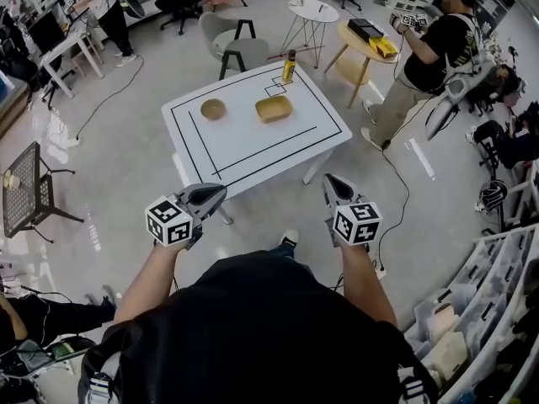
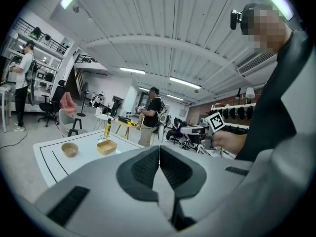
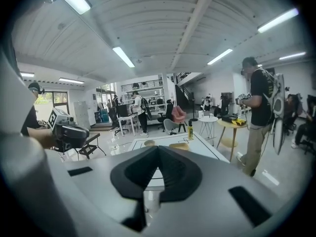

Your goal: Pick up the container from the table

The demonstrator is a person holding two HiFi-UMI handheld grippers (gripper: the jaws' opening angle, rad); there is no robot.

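The container (image 1: pixel 274 108) is a shallow tan rectangular tub on the white table (image 1: pixel 253 154) with black lines. It lies right of a round wooden bowl (image 1: pixel 213 108), and a yellow bottle (image 1: pixel 289 66) stands behind it at the far corner. My left gripper (image 1: pixel 215 194) and right gripper (image 1: pixel 330 182) hover short of the table's near edge, both shut and empty. The left gripper view shows its jaws (image 2: pixel 159 149) pressed together, with the container (image 2: pixel 106 147) and bowl (image 2: pixel 69 149) far ahead. In the right gripper view the jaws (image 3: pixel 158 149) meet below the distant container (image 3: pixel 179 145).
A person (image 1: pixel 429 57) stands on the floor to the right of the table beside a round wooden side table (image 1: pixel 362 40). A grey chair (image 1: pixel 240 49) sits behind the table. A black wire chair (image 1: pixel 25 188) is at the left, and storage shelves (image 1: pixel 488 293) at the lower right.
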